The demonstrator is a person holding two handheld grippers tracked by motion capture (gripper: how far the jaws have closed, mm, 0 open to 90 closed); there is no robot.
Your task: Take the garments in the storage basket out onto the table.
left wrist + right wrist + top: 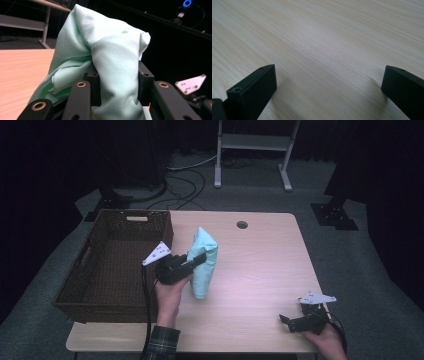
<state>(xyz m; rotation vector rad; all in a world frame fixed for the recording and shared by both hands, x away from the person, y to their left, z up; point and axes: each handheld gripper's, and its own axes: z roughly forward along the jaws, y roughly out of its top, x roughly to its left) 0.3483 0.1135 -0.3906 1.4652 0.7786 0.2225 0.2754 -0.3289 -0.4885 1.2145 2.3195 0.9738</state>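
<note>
Mint-green cloth [110, 57] is bunching between the left hand-held gripper's [192, 261] pinching jaws; loose folds hanging toward the bench [260, 270] risk slipping free. Right hand-held gripper [292, 321] is resting spread, empty.

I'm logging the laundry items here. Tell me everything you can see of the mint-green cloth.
The pale mint-green cloth is a soft, finely knit-looking fabric, bunched and creased. The left gripper pinches it between its black jaws, holding it up above the light wooden table, just right of the brown wicker basket.
</note>
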